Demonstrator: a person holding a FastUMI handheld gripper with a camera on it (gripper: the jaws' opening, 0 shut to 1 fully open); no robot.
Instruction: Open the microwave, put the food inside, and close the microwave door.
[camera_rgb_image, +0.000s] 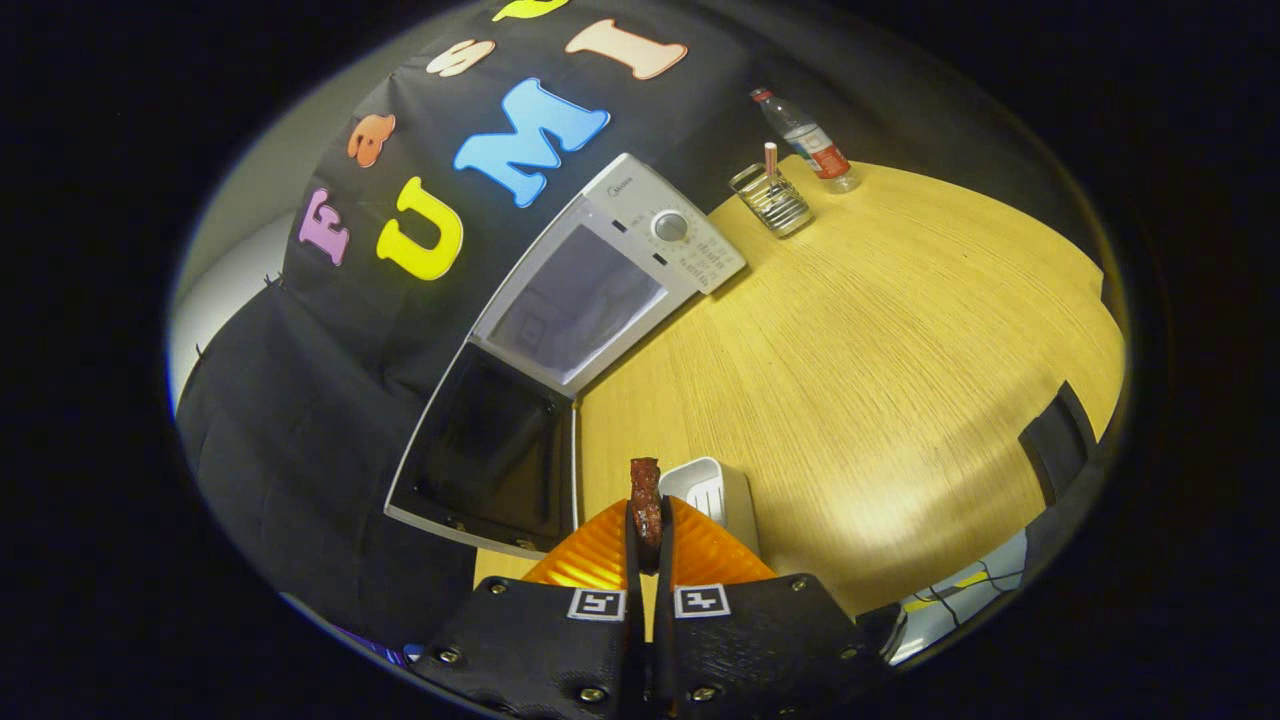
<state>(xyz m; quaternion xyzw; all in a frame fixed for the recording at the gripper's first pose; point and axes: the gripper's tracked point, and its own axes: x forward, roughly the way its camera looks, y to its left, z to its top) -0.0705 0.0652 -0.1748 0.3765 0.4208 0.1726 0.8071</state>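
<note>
My gripper (647, 530) is shut on a dark reddish strip of food (645, 492), which sticks up from between the two fingers. Beyond the fingers to the left stands a white microwave (640, 235) on the wooden table (880, 340). Its dark-windowed door (490, 455) is swung wide open toward me, and the pale inner cavity (578, 305) is exposed. A white rectangular dish (712, 492) sits on the table just ahead of the fingers, slightly to the right of the food.
A metal wire holder (772, 198) with a stick in it and a plastic water bottle (808, 140) stand at the far side of the table, right of the microwave. A dark object (1055, 440) lies at the table's right edge.
</note>
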